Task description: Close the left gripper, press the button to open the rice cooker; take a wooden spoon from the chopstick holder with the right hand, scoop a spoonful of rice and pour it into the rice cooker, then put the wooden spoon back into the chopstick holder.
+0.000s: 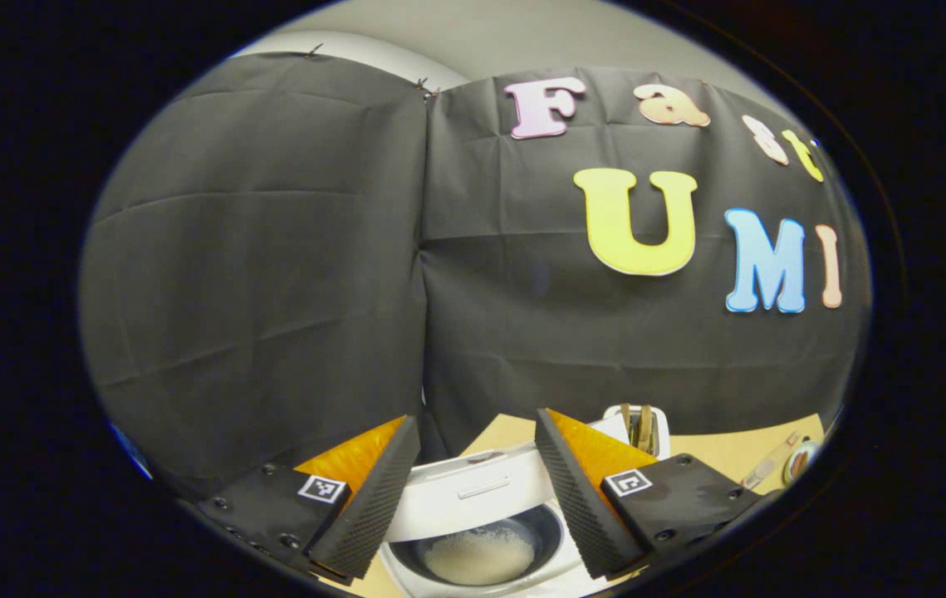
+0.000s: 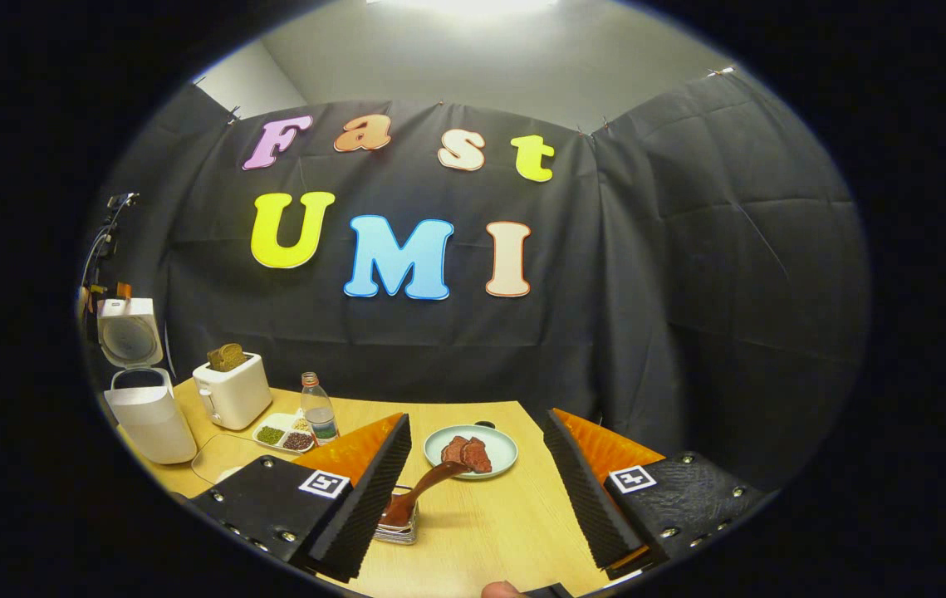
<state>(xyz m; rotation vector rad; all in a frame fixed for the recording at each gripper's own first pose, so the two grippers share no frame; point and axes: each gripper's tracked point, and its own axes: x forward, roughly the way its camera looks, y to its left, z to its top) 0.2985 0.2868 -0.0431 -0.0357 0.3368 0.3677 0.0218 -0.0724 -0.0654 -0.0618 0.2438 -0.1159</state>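
Rice (image 1: 479, 555) is seen in the pot of the rice cooker (image 1: 473, 498), whose lid stands open directly below the left gripper (image 1: 477, 490); its jaws are spread and empty. The wooden spoon (image 2: 423, 490) is seen just ahead of the right gripper (image 2: 477, 490), nearer its left finger, in the chopstick holder (image 2: 399, 527). Its long axis runs tilted, rising to the upper right. The right jaws are parted, gripping nothing. The right hand is judged the nearer one.

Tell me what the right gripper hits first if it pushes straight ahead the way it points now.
Most likely the brown wooden spoon, which stands in the metal holder between the open right gripper fingers. Past it lies the pale green plate. Depth is hard to judge here.
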